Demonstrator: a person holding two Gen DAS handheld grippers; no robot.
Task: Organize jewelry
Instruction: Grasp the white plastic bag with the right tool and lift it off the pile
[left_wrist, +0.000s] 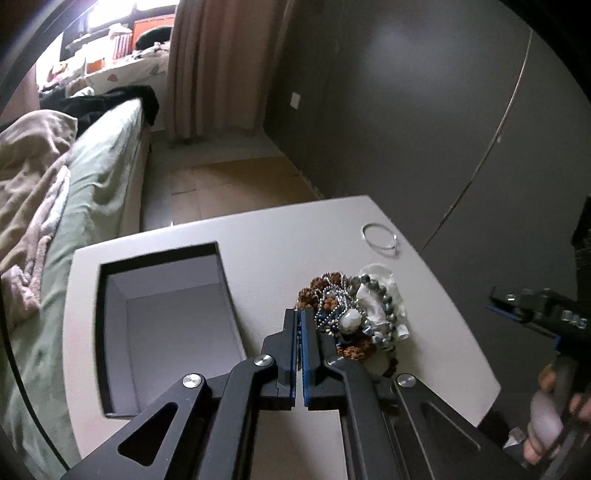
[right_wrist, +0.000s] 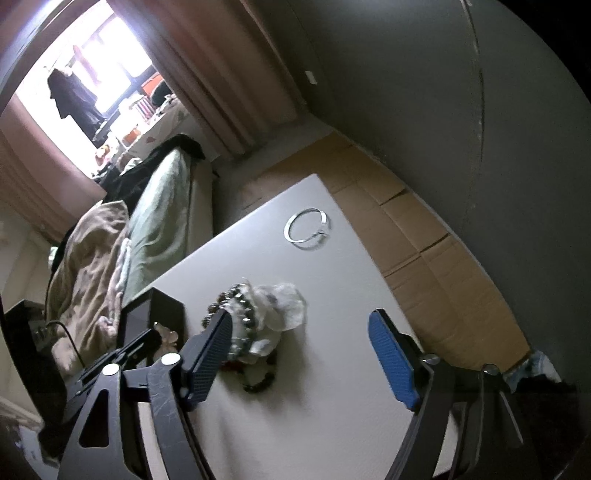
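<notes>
Bare white tabletop (right_wrist: 332, 369) lies open at five o'clock of the tangled heap of beaded jewelry (right_wrist: 255, 325); the black-rimmed open box (left_wrist: 166, 325) blocks nine o'clock.

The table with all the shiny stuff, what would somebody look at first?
Probably the tangled heap of bead bracelets and necklaces in the middle of the white table, right by the tip of the shut left tongs. Next, the silver bangle lying alone near the far edge, apart from the heap. Then the dark open box to the left of the heap, and the right tongs spread wide above the table.
</notes>
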